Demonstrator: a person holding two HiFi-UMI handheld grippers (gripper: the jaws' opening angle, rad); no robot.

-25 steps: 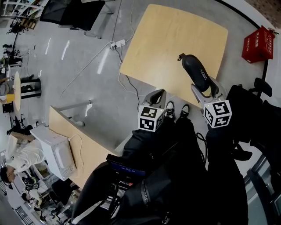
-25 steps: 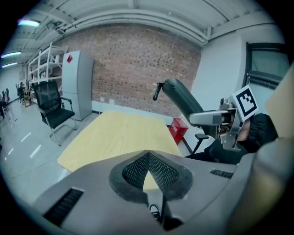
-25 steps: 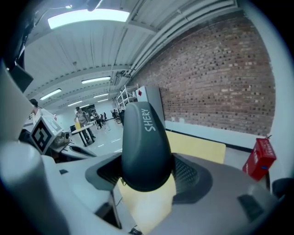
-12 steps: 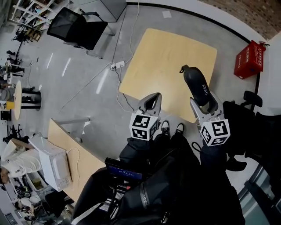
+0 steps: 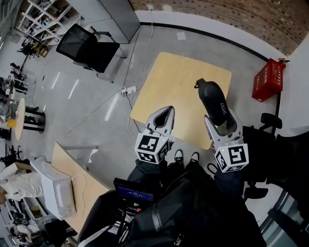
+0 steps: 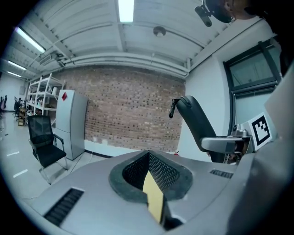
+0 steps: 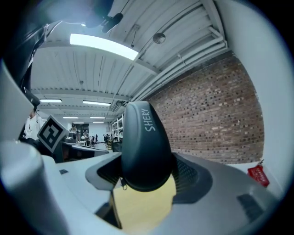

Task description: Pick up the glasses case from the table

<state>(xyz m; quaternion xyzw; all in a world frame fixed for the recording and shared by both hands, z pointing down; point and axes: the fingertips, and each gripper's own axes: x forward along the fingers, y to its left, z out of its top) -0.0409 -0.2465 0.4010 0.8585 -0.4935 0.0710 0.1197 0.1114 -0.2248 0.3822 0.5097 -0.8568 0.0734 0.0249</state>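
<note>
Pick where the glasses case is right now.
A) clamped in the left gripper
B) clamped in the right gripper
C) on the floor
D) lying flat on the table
B: the right gripper has its jaws closed on the dark glasses case.

Grey floor (image 5: 164,41), brick wall (image 5: 217,14) — black chair (image 5: 87,46), white shelves (image 5: 38,14)

There were two grippers, the left gripper (image 5: 166,111) and the right gripper (image 5: 221,120), one glasses case (image 5: 213,101), and one red box (image 5: 268,80).
</note>
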